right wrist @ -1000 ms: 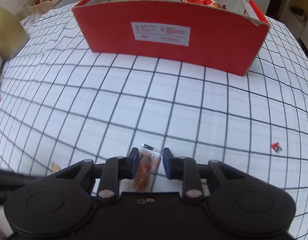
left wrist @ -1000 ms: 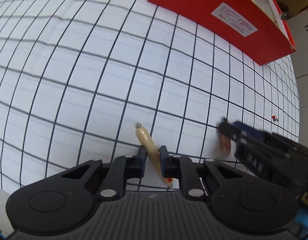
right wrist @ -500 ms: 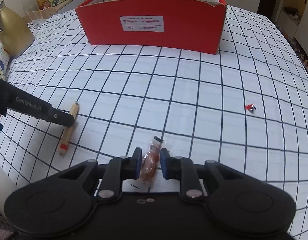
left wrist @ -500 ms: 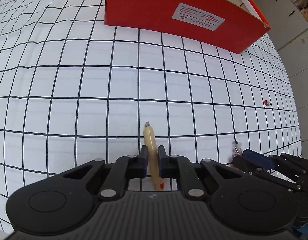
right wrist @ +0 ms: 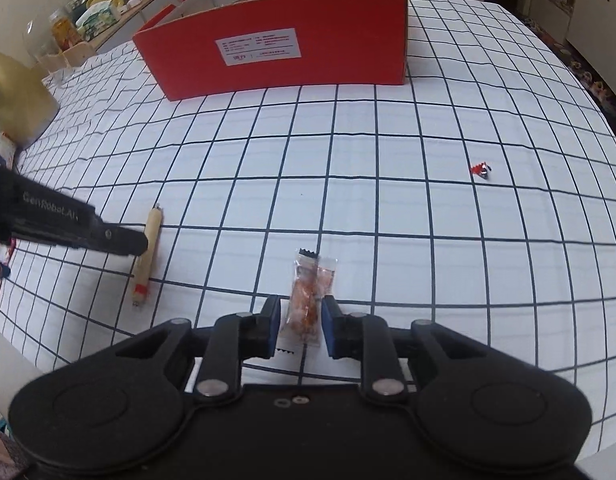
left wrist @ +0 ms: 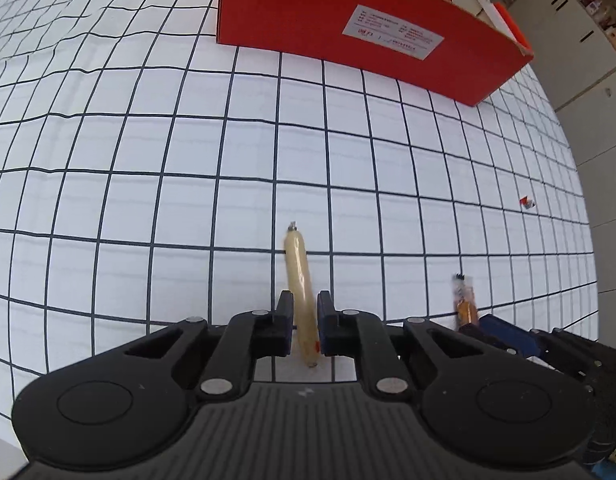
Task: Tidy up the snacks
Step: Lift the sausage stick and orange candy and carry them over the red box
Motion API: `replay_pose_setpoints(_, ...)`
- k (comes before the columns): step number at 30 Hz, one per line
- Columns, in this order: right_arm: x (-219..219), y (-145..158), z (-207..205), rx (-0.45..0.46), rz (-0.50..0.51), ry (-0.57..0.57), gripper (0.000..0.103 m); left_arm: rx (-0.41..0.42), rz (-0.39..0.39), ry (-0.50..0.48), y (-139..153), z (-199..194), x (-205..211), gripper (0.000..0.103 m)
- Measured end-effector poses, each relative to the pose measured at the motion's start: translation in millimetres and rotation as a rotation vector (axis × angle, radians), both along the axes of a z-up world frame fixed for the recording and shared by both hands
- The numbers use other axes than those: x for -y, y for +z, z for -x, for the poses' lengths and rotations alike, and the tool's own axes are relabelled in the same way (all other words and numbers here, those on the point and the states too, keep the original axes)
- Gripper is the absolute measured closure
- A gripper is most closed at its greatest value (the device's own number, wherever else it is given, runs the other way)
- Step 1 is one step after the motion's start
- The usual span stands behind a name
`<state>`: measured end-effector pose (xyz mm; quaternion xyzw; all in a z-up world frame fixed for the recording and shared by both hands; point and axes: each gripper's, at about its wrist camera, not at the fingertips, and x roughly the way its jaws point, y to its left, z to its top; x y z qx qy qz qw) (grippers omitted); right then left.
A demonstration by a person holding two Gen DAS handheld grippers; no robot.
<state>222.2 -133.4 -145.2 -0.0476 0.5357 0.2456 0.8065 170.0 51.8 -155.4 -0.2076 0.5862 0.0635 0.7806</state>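
Observation:
My left gripper (left wrist: 304, 312) is shut on a pale sausage stick (left wrist: 298, 276) and holds it over the checked tablecloth; the stick also shows in the right wrist view (right wrist: 148, 252). My right gripper (right wrist: 298, 320) has its jaws a little apart on either side of a clear packet of orange snack (right wrist: 308, 300); the packet's near end lies between them. The packet also shows in the left wrist view (left wrist: 464, 300). A red cardboard box (right wrist: 276, 52) with snacks inside stands at the far side, also in the left wrist view (left wrist: 348, 20).
A small red wrapped candy (right wrist: 481, 169) lies on the cloth to the right, also in the left wrist view (left wrist: 527, 202). A gold bottle (right wrist: 12, 96) stands at the left edge. Shelves with jars stand behind the table (right wrist: 88, 8).
Both grippers have pulled back from the box with their snacks. The right jaws have opened slightly around the packet. The left stays shut on the sausage stick.

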Motion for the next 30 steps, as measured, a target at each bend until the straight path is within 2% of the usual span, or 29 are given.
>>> replay_pose_setpoints(11,-16.1,-6.8,0.8,0.015,0.054,-0.004,0.081,-0.008,-0.070,-0.055,-8.8,-3.6,22.0,0.089)
replay_pose_setpoints(20,-20.4,-8.1,5.2,0.051,0.081,0.011,0.082,0.011,-0.061,-0.034,-10.9,-5.3,16.2,0.092)
replay_pose_setpoints(24,-17.3,-7.5,6.1,0.060,0.061,0.001,0.083,0.016,-0.020,-0.015,-11.4,-2.1,9.0,0.092)
replay_pose_setpoints(28,-11.6,-1.6,4.6,0.065,0.027,-0.022,0.085,-0.005,0.077,0.038,-14.0,1.2,-4.8,0.093)
replay_pose_setpoints(30,-10.0,3.5,4.3,0.072,0.016,-0.023,0.085,-0.008,0.096,0.061,-13.4,3.8,-9.8,0.093)
